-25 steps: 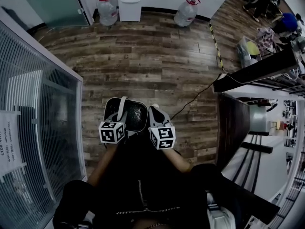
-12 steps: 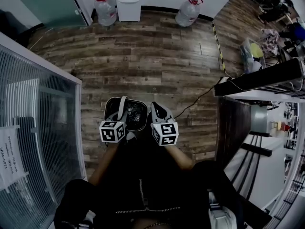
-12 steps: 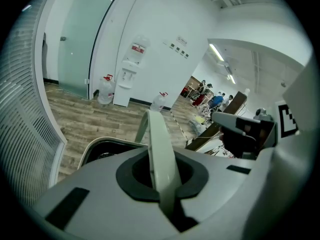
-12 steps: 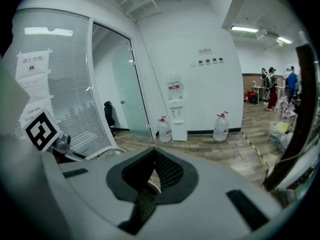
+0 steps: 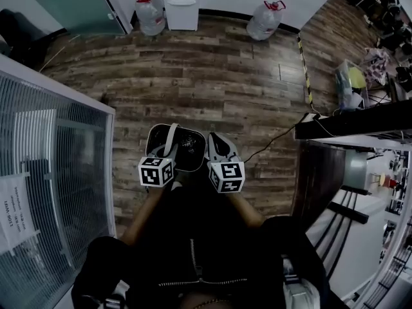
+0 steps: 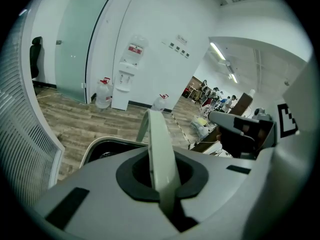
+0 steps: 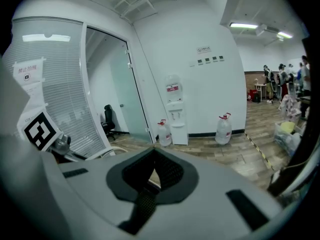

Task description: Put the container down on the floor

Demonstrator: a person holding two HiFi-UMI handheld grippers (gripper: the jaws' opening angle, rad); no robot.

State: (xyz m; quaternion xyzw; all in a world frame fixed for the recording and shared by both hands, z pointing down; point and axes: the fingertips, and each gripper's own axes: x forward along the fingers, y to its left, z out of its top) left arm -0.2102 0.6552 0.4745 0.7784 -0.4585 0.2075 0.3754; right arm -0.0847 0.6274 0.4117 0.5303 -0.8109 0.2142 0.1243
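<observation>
Left tongs (image 5: 166, 152) pressed together on the pale strap (image 5: 171, 134) of the container (image 5: 188, 145); right tongs (image 5: 215, 148) pinch its opposite rim. Container hangs between both tongs, above the wooden floor (image 5: 212, 76).

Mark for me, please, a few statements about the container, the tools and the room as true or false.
1. The left tool is closed on the pale rim of the dark container. True.
2. The dark container rests on the brown wood-plank floor. False: it is held up off the floor, in front of the person.
3. Two large clear water bottles flank the white water dispenser at the far wall. True.
4. The wall of white slatted blinds is on the person's right. False: it is on the person's left.
</observation>
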